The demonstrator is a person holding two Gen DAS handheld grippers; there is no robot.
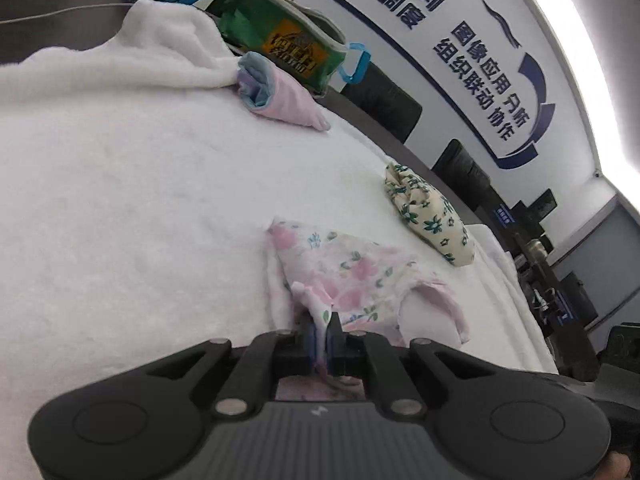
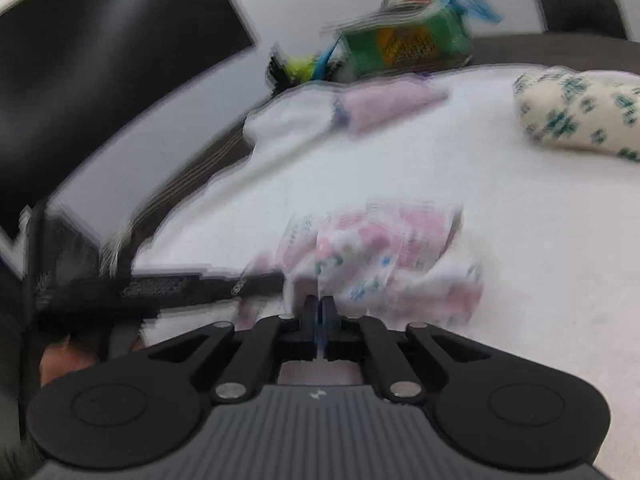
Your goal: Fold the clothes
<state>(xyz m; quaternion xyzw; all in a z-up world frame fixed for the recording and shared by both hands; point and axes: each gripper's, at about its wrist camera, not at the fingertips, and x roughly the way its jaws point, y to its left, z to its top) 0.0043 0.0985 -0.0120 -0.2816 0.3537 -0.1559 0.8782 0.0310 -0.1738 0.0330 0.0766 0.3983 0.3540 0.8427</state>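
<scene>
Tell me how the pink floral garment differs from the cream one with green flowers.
The pink floral garment lies spread and rumpled, near the camera; the cream green-flowered garment is bundled compactly, farther off. The left gripper pinches the pink one's edge; nothing holds the cream one. Both rest on the white blanket.

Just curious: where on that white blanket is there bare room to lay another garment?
Free: the wide white blanket left of the pink floral garment. Crowded: the far edge, with the pink roll, green-flowered bundle and green bag.

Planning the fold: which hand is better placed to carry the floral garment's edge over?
Left, probably: the left gripper has its jaws clearly clamped on the garment. The right view is too blurred to confirm a grip.
</scene>
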